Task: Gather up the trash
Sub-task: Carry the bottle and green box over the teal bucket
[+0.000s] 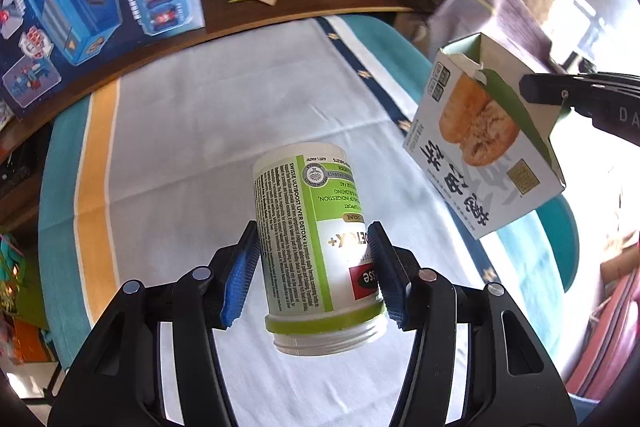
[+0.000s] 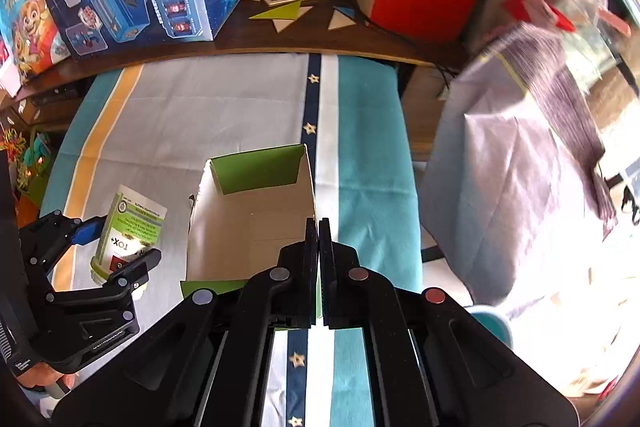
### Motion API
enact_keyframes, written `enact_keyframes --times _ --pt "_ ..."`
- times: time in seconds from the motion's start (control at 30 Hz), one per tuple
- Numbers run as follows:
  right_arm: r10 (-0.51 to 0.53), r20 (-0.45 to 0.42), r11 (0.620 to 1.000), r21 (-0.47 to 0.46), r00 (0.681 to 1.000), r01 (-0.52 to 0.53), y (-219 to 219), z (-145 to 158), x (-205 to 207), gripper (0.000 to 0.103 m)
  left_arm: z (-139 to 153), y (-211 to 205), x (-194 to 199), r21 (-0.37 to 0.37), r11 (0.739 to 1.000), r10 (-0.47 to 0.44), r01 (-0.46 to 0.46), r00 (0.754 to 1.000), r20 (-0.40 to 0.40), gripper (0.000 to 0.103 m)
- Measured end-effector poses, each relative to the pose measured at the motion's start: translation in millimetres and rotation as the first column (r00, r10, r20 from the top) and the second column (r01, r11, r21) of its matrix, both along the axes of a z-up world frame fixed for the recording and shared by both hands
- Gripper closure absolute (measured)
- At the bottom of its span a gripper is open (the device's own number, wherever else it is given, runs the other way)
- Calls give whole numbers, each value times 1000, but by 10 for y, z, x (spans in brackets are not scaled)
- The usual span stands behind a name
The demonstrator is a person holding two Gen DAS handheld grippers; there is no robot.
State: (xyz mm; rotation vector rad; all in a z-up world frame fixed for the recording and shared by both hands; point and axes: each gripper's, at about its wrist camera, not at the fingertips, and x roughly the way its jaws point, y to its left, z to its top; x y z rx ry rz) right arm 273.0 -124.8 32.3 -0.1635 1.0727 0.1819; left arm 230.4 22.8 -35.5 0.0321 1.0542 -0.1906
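Striped cloth tabletop (image 1: 180,131); left gripper (image 1: 314,267) fingers clamp supplement bottle (image 1: 316,247), right gripper (image 2: 319,259) fingers pinch opened carton (image 2: 248,223) wall.

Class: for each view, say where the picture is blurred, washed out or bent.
Left wrist: sharp on the bottle and carton; upper right smeared; right edge blown white; shelf edge bowed by the fisheye. Right wrist: bag blurred, lower right overexposed; cloth stripes curve.
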Motion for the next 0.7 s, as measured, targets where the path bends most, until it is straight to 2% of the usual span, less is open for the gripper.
enact_keyframes --times 0.17,0.33,0.47,0.7 --pt "-58 23 997 47 998 57 -447 57 -405 101 52 -397 -235 -5 997 -79 79 997 6 47" --pt "-133 40 987 94 990 129 -1011 93 -796 101 63 -935 -418 0 982 -188 188 982 2 47" --pt "-207 49 974 106 977 201 -1504 84 -1068 101 57 -1390 -521 -3 962 -273 273 962 -1 47" --pt "-352 29 930 122 935 347 -2395 -109 -1402 101 -8 -2267 -726 19 909 -417 417 909 -22 47"
